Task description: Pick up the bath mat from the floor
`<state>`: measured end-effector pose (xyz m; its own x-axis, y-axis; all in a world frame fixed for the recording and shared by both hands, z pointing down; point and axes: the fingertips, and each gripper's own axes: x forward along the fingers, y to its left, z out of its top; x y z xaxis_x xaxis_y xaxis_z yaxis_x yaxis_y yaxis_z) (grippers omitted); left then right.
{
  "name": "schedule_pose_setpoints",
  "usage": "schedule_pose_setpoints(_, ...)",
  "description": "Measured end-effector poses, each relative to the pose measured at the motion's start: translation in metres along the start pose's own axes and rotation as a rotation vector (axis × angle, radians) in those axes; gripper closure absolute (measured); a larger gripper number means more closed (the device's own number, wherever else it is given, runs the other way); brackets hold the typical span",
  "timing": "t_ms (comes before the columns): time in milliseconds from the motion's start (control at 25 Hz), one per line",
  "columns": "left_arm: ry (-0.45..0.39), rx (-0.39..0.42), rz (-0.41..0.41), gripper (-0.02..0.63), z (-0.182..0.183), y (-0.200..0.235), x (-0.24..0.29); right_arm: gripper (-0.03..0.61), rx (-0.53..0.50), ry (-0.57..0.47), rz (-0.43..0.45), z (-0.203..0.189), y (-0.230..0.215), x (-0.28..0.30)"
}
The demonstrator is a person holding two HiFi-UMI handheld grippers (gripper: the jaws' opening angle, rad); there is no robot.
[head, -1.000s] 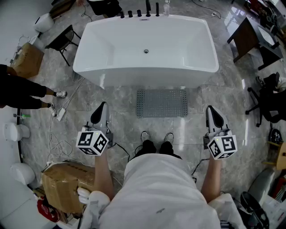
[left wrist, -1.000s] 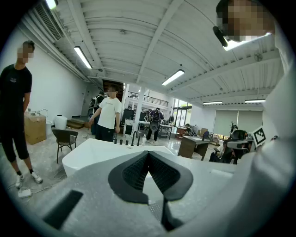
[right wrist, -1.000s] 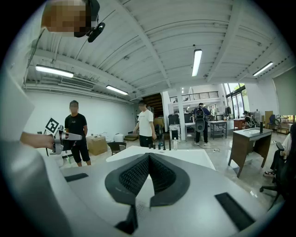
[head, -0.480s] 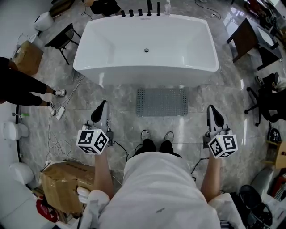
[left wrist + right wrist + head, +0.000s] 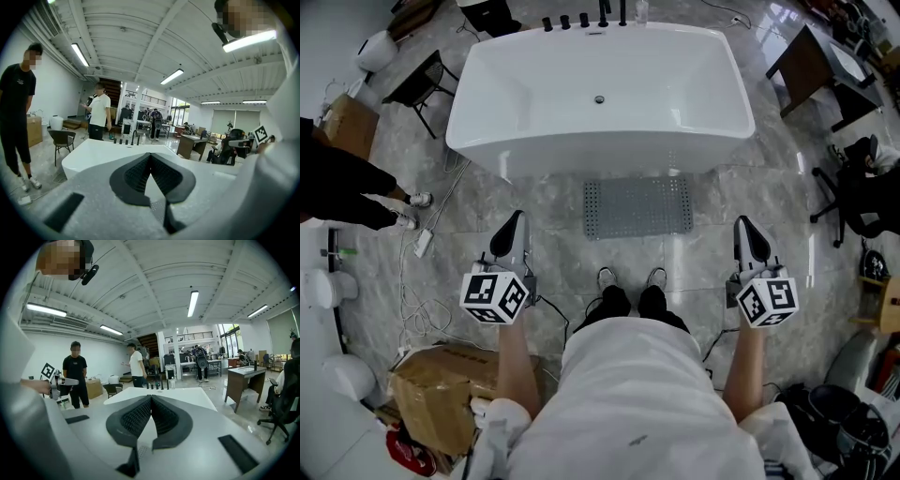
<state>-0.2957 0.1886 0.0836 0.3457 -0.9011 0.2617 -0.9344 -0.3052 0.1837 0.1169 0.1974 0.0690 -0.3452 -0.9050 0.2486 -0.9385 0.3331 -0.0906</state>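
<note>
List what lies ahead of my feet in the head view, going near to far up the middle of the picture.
Near to far: shoes → bath mat, flat on the floor → bathtub → taps along its far rim.

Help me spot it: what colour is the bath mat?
Grey, dotted rectangular bath mat; clearest in the head view.
</note>
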Motion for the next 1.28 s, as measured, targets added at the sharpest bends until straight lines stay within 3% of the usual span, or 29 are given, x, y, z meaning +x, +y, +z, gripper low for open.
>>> schedule_pose_setpoints(320, 0.025, -0.004, -0.037, 0.603, -0.011, 0.012, 0.013, 0.572, 0.007, 0.026, -0.031, -0.012, 0.012, -0.001)
schedule_pose_setpoints(640, 0.045, -0.016, -0.017, 0.603, -0.017, 0.012, 0.03, 0.572, 0.014, 0.04, -0.041, -0.016, -0.011, 0.009)
schedule_pose_setpoints(1280, 0.029, -0.038, 0.118, 0.602, 0.011, -0.028, 0.101, 0.572, 0.018, 0.001, 0.058, 0.021, -0.12, 0.088)
